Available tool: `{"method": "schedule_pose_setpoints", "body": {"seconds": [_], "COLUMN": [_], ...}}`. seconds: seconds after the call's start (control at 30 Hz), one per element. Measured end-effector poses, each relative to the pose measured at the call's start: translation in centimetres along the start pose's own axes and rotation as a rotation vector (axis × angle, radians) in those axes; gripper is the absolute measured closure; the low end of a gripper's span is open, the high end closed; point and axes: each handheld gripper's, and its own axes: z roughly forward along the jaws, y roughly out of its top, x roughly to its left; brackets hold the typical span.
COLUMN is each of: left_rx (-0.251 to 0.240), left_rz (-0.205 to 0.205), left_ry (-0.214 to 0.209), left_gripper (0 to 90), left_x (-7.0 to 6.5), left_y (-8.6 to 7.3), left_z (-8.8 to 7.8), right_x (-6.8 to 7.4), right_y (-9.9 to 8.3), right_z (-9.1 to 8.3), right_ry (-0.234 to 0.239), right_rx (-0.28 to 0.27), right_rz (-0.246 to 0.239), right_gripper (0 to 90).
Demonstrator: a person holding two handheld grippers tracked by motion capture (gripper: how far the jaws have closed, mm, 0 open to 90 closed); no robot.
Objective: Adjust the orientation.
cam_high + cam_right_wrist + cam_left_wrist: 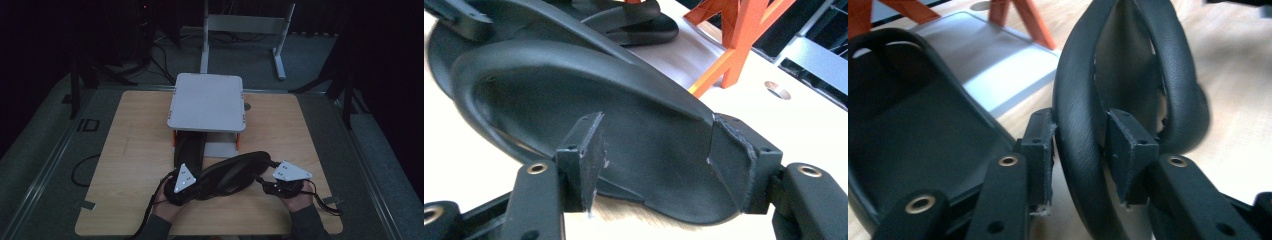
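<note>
A black slipper (235, 170) lies across the near part of the wooden table (135, 150) between my two grippers. My left gripper (196, 186) is at its left end. In the left gripper view the left gripper (1080, 150) is shut on the slipper's thick curved strap (1073, 100), one pad on each side of it. My right gripper (263, 183) is at the slipper's right end. In the right gripper view the right gripper (656, 145) stands open, with the slipper's sole (574, 85) lying between its spread pads.
A second black slipper (190, 147) sits under a white rack (207, 102) with orange legs (734, 45) at the table's middle, on a grey base plate (993, 65). Cables and a white metal frame (245, 25) lie on the floor beyond the table.
</note>
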Motion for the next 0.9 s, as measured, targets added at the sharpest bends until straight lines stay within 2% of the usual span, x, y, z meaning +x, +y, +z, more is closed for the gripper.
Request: {"method": "schedule_pose_setpoints", "body": {"seconds": [0.07, 0.17, 0.3, 0.33, 0.37, 0.43, 0.5, 0.57, 0.67, 0.73, 0.9], "left_rx": [0.009, 0.001, -0.014, -0.014, -0.009, 0.005, 0.013, 0.008, -0.028, -0.039, -0.024], "left_rz": [-0.004, -0.013, 0.002, 0.002, 0.011, 0.025, 0.025, 0.012, -0.015, -0.018, -0.023], "left_ry": [0.004, -0.03, -0.082, -0.082, -0.068, -0.031, -0.023, -0.004, 0.011, 0.018, 0.045], "left_gripper": [61.4, 63.0, 66.4, 66.0, 66.0, 60.2, 57.3, 53.9, 49.3, 48.1, 47.3], "left_x": [0.4, 0.5, 0.2, 0.2, 0.1, -0.1, 0.1, 0.3, 0.6, 0.8, 1.2], "left_y": [0.3, 1.0, 2.3, 2.3, 2.7, 3.1, 3.1, 3.1, 3.3, 3.4, 2.6], "left_z": [0.6, 1.8, 3.6, 3.6, 4.2, 5.1, 5.6, 5.5, 4.4, 3.6, 2.0], "right_x": [0.0, 0.2, 0.4, 0.3, 0.3, 0.1, -0.2, -0.3, -0.4, -0.4, -0.3], "right_y": [0.1, 0.2, 0.0, 0.0, 0.0, -0.1, -0.2, -0.3, -0.8, -1.1, -1.7], "right_z": [0.3, 0.9, 1.4, 1.3, 1.3, 1.1, 1.0, 1.0, 1.1, 1.2, 1.6], "right_ry": [0.005, 0.013, 0.004, 0.003, 0.003, -0.004, -0.009, -0.005, -0.003, -0.001, 0.007], "right_rx": [0.002, 0.012, 0.027, 0.026, 0.026, 0.028, 0.025, 0.032, 0.048, 0.062, 0.101], "right_rz": [-0.001, -0.008, -0.012, -0.011, -0.011, -0.003, 0.0, 0.007, 0.013, 0.01, 0.008], "right_gripper": [38.2, 37.6, 37.2, 37.1, 37.1, 36.9, 36.9, 36.8, 36.9, 37.8, 41.2]}}
